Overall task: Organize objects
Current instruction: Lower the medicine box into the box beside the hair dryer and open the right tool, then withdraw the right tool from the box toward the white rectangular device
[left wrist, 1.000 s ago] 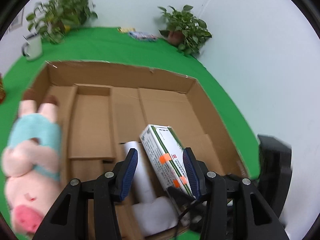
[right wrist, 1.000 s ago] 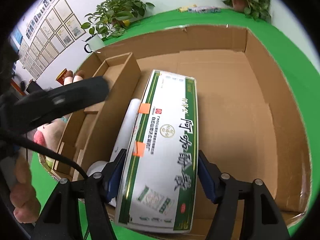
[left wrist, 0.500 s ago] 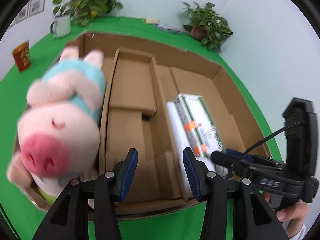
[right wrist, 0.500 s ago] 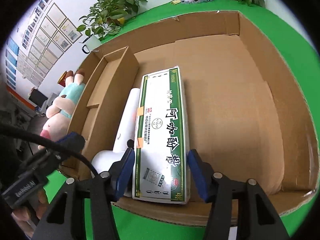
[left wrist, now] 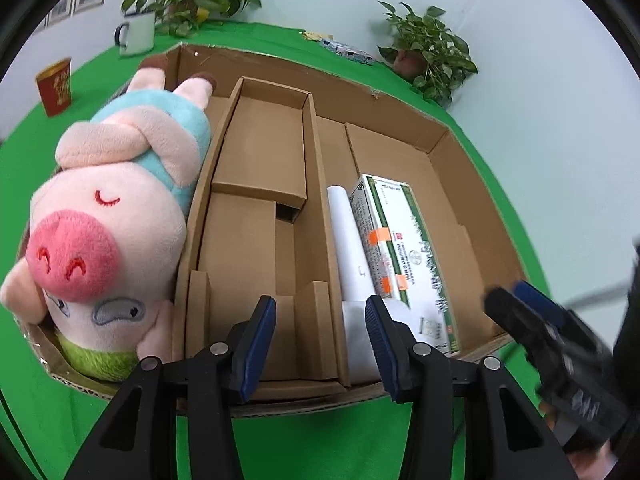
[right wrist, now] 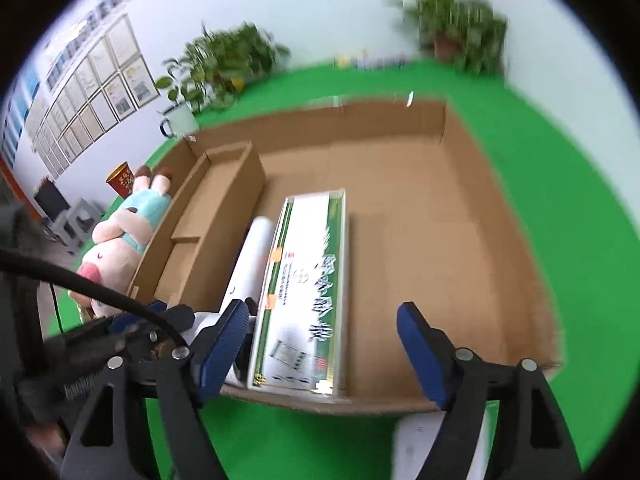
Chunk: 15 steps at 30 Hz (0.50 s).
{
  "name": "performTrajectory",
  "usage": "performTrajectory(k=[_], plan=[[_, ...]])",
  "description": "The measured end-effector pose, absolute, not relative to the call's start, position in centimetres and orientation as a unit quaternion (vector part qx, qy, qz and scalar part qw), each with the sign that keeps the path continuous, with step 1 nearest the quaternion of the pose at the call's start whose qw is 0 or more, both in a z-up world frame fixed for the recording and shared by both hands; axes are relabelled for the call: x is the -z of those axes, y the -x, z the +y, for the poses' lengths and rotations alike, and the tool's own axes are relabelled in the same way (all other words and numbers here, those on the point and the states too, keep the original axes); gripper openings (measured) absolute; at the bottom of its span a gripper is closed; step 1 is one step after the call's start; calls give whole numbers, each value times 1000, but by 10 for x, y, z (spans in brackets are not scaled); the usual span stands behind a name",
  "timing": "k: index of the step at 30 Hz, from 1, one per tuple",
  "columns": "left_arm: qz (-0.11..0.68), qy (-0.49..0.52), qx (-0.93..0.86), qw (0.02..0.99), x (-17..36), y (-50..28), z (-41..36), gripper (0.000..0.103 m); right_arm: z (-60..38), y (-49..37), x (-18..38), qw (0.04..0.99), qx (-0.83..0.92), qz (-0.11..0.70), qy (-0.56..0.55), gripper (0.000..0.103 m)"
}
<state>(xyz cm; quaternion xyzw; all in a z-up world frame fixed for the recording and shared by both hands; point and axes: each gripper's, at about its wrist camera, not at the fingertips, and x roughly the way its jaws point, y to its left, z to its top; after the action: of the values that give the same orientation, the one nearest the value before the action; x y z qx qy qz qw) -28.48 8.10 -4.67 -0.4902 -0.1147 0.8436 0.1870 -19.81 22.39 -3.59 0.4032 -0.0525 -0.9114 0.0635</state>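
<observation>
Green cloth (right wrist: pixel 540 168) covers the table under the cardboard tray (right wrist: pixel 496 184). Released since a moment ago, the green-and-white box (right wrist: pixel 308 280) lies flat beside the white roll (right wrist: pixel 252 252); the right tongs (right wrist: pixel 320 344) are opening, empty. The left tongs (left wrist: pixel 320 336) hover part-open, holding nothing. That item looks placed.

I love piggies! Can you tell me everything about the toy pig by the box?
The plush pig is soft and fuzzy, pale pink with a darker pink snout, stitched closed eyes and brown-tipped feet. It wears a light blue top, and something fuzzy and green shows under its head. It lies lengthwise along the left edge of the cardboard box, leaning on the wall of the cardboard divider, head toward the camera. Neither gripper touches it.
</observation>
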Motion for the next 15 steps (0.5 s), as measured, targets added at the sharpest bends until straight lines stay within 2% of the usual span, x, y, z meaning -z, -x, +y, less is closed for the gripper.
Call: performTrajectory(k=[4, 7, 10, 12, 15], plan=[[-102, 482, -850, 187, 38, 279, 83, 48, 222, 162, 19, 47, 941, -11, -334, 80], [-79, 443, -876, 174, 22, 262, 82, 55, 221, 136, 13, 36, 954, 10, -297, 81], [-42, 373, -914, 157, -1, 230, 80, 73, 221, 121, 15, 24, 955, 21, -295, 82], [-19, 326, -935, 141, -13, 207, 75, 90, 222, 114, 20, 18, 953, 21, -302, 82], [11, 264, -957, 118, -22, 172, 74, 100, 224, 102, 23, 16, 955, 12, -297, 81]])
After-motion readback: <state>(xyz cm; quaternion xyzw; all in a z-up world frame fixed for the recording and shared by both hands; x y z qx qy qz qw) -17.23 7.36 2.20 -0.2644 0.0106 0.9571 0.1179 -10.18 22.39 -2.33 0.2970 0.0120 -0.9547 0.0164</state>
